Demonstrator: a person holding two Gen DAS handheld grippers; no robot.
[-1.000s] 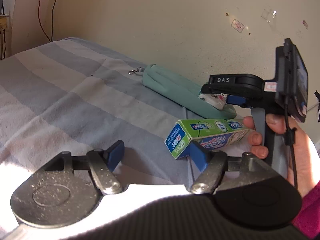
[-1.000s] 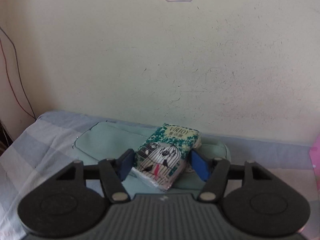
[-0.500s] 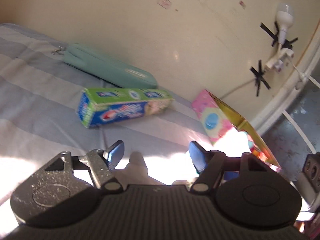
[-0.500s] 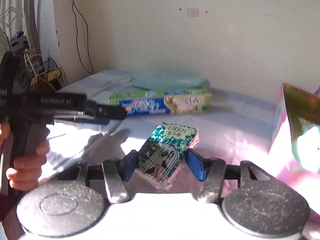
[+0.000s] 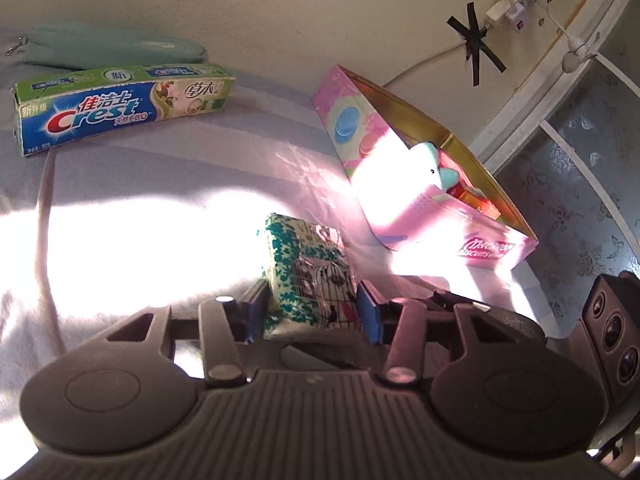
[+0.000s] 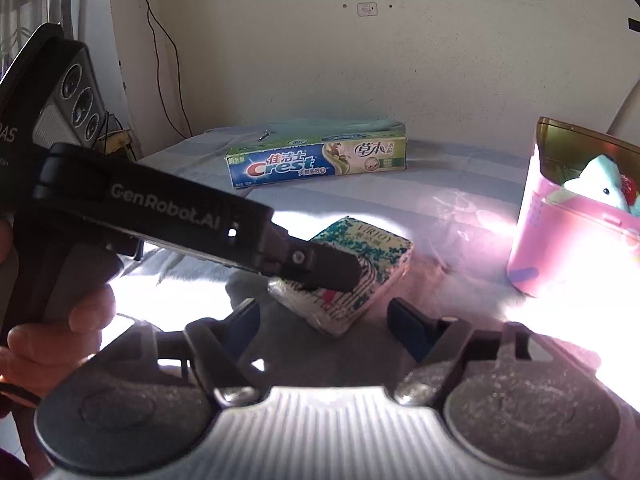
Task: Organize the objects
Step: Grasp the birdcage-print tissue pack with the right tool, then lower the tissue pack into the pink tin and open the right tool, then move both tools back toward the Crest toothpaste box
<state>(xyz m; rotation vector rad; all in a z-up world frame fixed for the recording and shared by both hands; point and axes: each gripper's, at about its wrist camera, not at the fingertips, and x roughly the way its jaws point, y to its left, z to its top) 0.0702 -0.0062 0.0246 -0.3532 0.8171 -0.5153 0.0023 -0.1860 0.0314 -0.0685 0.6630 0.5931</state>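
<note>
The tissue pack [image 5: 310, 276] is lying on the striped bedsheet [image 5: 132, 216], near the pink box [image 5: 404, 184]. It is clamped between the blue pads of the left gripper [image 5: 311, 312]. The right gripper [image 6: 322, 322] is seen spread wide, just behind the pack, touching nothing. The toothpaste box [image 6: 318, 158] is placed by the wall.

The left gripper [image 5: 311, 312] has its fingers [image 5: 368, 313] closed around the tissue pack [image 5: 308, 268] beside the pink box [image 5: 420, 216].
</note>
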